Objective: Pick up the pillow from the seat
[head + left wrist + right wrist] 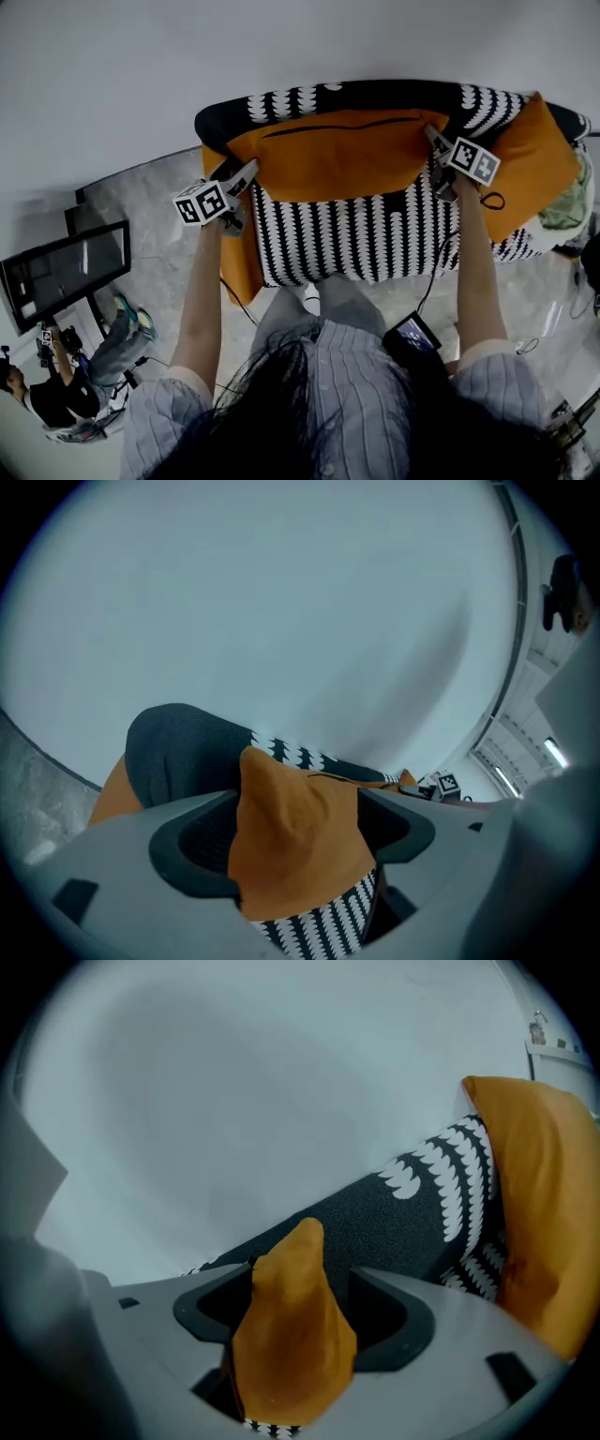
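Both grippers sit at the top corners of the orange pillow [337, 155], which rests on the black-and-white seat [356, 234] against its dark backrest [375, 94]. On the left gripper [246, 175] the jaws stand wide apart, and the pillow's left corner [295, 841] rises loosely between them with a gap at one side. On the right gripper [437, 142] the jaws are just as wide, and the right corner [291, 1335] pokes up between them unpinched. A second orange cushion [534, 159] lies at the seat's right end.

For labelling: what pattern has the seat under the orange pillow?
Fabric seat: black, white scalloped stripes; head view.
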Demonstrator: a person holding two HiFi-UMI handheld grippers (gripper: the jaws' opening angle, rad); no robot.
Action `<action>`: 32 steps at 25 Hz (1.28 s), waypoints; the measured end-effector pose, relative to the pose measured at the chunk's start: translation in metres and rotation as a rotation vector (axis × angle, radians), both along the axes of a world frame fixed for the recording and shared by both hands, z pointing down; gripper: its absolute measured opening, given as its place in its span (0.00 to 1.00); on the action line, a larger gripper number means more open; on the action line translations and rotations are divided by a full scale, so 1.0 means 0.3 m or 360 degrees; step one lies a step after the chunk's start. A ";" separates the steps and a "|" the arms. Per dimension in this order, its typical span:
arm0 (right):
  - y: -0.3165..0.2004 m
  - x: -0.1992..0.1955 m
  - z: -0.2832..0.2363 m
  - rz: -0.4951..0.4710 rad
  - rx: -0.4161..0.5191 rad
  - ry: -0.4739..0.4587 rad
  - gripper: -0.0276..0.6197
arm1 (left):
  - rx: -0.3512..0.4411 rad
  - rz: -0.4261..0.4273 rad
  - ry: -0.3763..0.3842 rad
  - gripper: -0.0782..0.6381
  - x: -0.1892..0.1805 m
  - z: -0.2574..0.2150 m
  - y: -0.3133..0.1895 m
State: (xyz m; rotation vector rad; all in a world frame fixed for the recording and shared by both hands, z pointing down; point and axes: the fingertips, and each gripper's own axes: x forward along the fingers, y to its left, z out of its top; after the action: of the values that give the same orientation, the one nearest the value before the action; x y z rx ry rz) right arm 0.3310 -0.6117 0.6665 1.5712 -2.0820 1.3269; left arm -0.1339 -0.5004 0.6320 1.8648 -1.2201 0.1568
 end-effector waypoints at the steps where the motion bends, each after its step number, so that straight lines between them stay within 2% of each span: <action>1: -0.005 -0.001 0.009 -0.0006 -0.0012 -0.0010 0.51 | -0.0016 -0.0029 0.0019 0.65 -0.008 0.010 -0.012; 4: -0.017 -0.014 0.033 -0.0029 -0.0034 -0.0016 0.51 | -0.0023 -0.0112 0.0053 0.65 -0.032 0.023 -0.053; 10: -0.016 -0.026 0.044 -0.0007 -0.0025 -0.0089 0.51 | -0.0083 -0.0007 0.0027 0.65 0.018 0.075 -0.080; 14: -0.038 -0.058 0.046 -0.0090 -0.0062 -0.0121 0.50 | -0.0106 -0.0052 0.0067 0.65 0.024 0.095 -0.099; 17: -0.030 -0.090 0.046 -0.0137 -0.0072 -0.0125 0.31 | -0.0114 -0.0040 0.0048 0.65 0.070 0.105 -0.106; 19: -0.011 -0.094 0.053 -0.0104 -0.0065 -0.0126 0.24 | -0.0122 -0.0053 0.0011 0.65 0.097 0.116 -0.101; 22: 0.030 -0.096 0.048 -0.0045 -0.0056 -0.0177 0.20 | -0.0128 -0.0098 0.0024 0.64 0.091 0.114 -0.074; 24: 0.067 -0.097 0.035 -0.0061 -0.0047 -0.0183 0.19 | -0.0136 -0.0075 0.0038 0.58 0.083 0.114 -0.036; 28: 0.148 -0.107 -0.011 -0.0070 0.0009 -0.0226 0.18 | -0.0136 -0.0078 0.0033 0.53 0.067 0.103 0.047; 32: 0.200 -0.125 -0.081 -0.0104 0.0072 -0.0174 0.16 | -0.0122 -0.0135 0.0071 0.47 0.064 0.060 0.091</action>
State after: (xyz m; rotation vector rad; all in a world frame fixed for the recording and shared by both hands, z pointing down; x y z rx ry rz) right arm 0.2936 -0.5518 0.6422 1.4652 -2.2228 1.3811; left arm -0.1148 -0.4730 0.6500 1.7386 -1.2433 0.1129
